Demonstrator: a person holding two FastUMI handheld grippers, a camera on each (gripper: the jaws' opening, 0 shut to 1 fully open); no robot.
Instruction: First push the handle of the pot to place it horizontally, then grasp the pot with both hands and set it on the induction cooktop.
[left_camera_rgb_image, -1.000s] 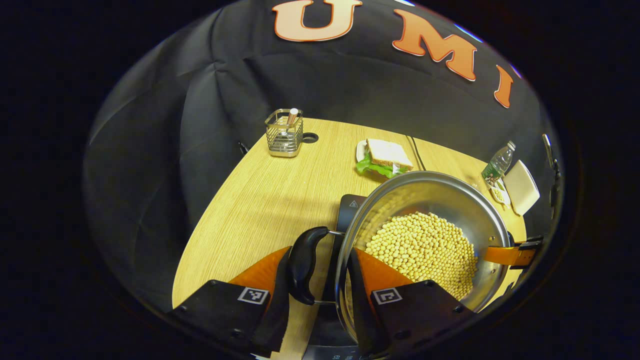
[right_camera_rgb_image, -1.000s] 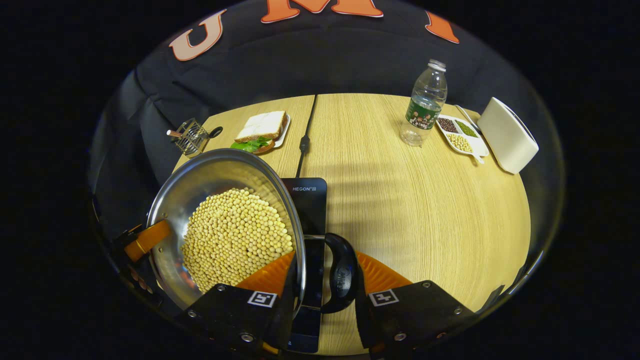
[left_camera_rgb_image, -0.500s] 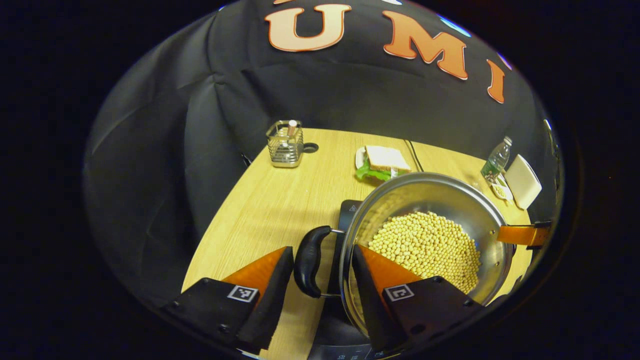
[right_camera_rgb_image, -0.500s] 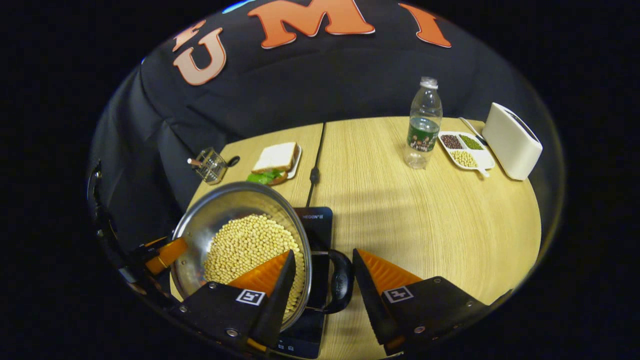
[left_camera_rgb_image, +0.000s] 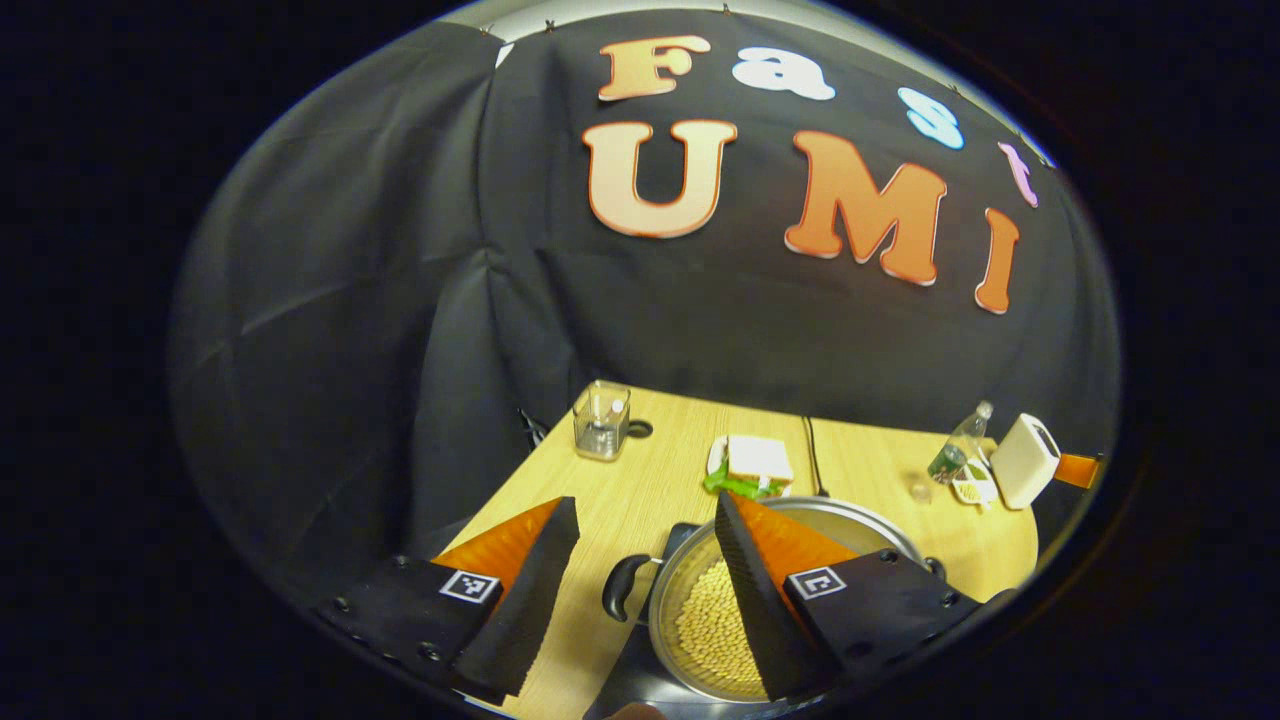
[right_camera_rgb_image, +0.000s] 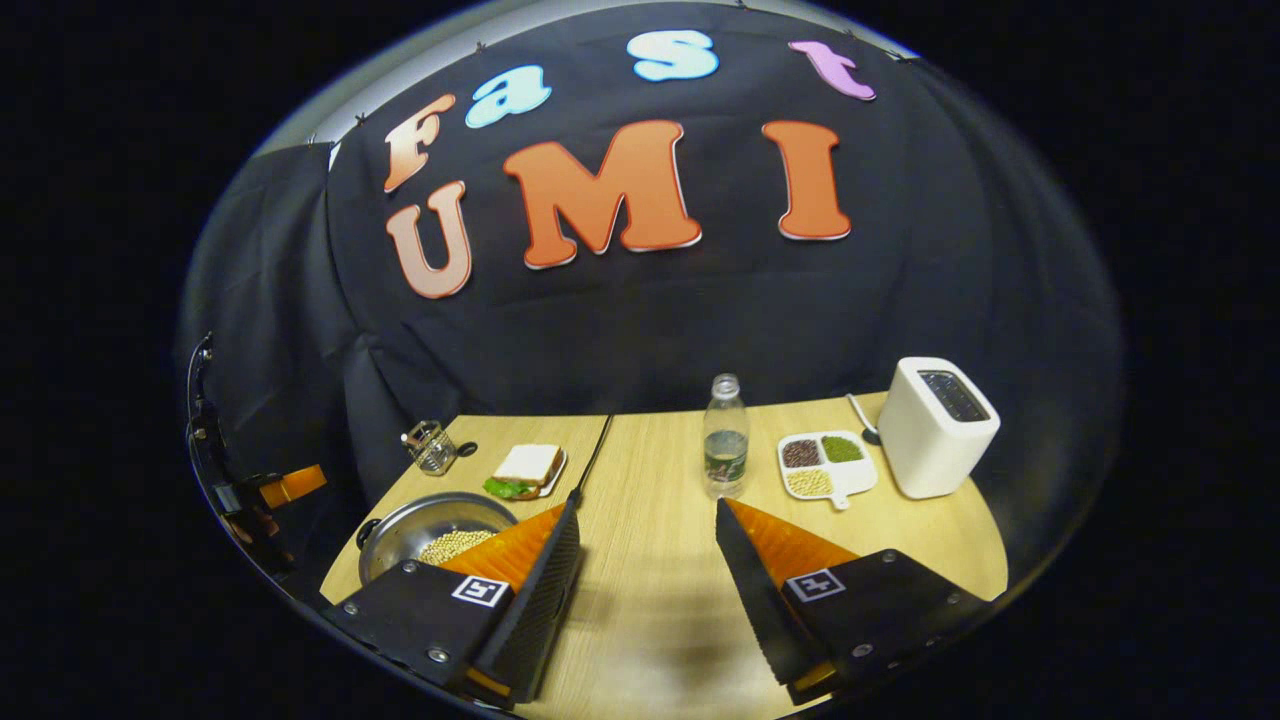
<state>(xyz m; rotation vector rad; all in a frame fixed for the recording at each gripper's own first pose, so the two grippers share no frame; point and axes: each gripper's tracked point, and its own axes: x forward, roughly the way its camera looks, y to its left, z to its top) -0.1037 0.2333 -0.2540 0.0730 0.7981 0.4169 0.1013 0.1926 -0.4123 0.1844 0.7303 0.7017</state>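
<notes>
I see both the left hand-held gripper (left_camera_rgb_image: 645, 510) and right hand-held gripper (right_camera_rgb_image: 645, 510) released, clear above the desk (right_camera_rgb_image: 660, 600); pot (left_camera_rgb_image: 700, 625) (bean-filled) sits on the cooktop (left_camera_rgb_image: 625, 670) near the desk's front edge.

Wooden table (right_camera_rgb_image: 900, 530) bears cooktop (left_camera_rgb_image: 640, 670), toaster (right_camera_rgb_image: 935, 428), bottle (right_camera_rgb_image: 724, 437)

The hand-held gripper's finger (left_camera_rgb_image: 760, 590) hides part of the pot (left_camera_rgb_image: 690, 625), perhaps its right handle.

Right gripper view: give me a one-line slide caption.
Open right gripper raised above the table, pot of beans released at its left.
</notes>
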